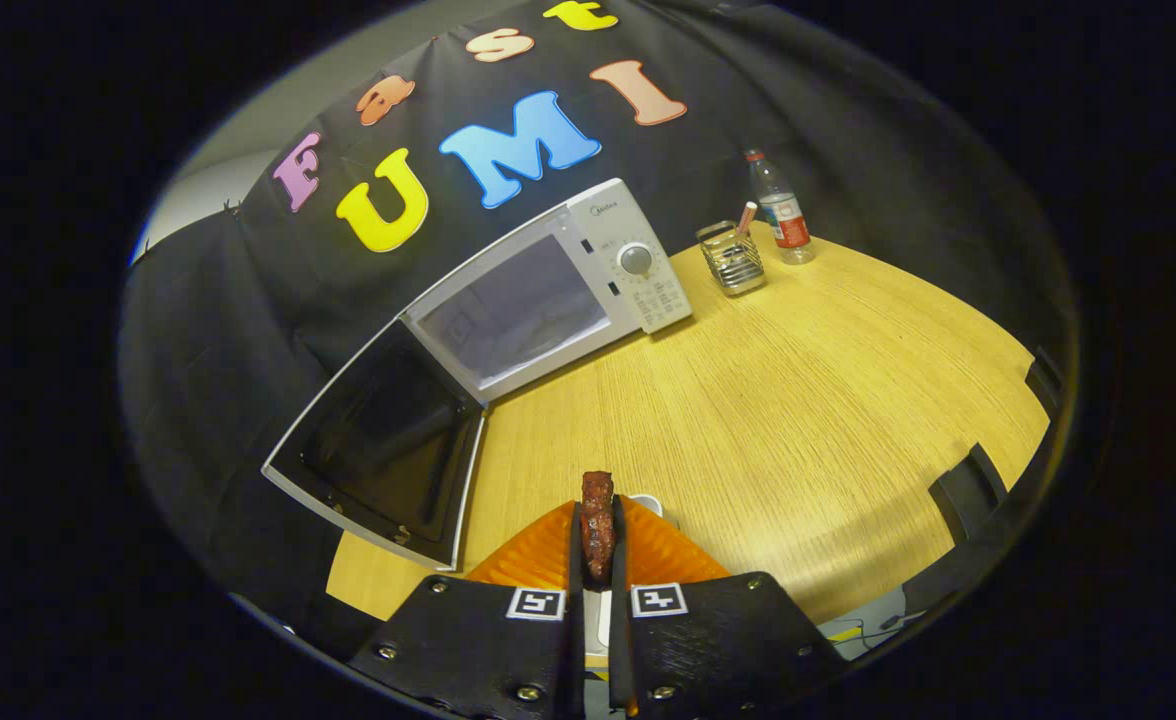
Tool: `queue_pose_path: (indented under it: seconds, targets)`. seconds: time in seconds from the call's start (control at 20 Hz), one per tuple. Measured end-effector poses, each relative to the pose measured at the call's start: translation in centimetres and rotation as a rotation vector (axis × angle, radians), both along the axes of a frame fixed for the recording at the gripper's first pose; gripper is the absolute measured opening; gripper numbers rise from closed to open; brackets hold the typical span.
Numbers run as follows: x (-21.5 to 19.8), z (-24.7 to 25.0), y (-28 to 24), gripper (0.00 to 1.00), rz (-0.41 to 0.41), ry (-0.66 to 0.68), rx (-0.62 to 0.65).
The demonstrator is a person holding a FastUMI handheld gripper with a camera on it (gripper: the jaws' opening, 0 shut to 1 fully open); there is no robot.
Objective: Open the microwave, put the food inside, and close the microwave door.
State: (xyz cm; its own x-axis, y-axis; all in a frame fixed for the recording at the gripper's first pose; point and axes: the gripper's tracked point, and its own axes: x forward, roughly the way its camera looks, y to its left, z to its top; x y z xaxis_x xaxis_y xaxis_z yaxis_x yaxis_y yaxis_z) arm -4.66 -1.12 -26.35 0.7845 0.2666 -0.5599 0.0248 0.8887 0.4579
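Note:
My gripper (597, 540) is shut on a dark red-brown piece of food (597, 520), pinched upright between both fingers, lifted above the wooden table (798, 420). Beyond the fingers and to the left stands a white microwave (638, 270) with its door (378, 450) swung wide open toward me. Its pale cavity (518, 315) shows behind the door. A small white object (648, 503) peeks out just past the right finger; I cannot tell what it is.
A wire holder (733, 260) with a pink stick and a clear water bottle (780, 208) with a red label stand at the table's far edge, right of the microwave. Black clamps (968, 485) grip the table's right edge.

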Motion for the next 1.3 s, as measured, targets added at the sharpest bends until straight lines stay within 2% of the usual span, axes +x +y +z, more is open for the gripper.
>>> queue_pose_path:
  seconds: [0.55,0.8,1.3]
  targets:
    - [8.8,8.1,3.9,0.09,0.125,-0.155,0.001]
    - [12.6,8.5,6.2,0.1,0.166,-0.178,0.016]
    - [20.1,7.0,9.5,0.09,0.18,-0.244,-0.028]
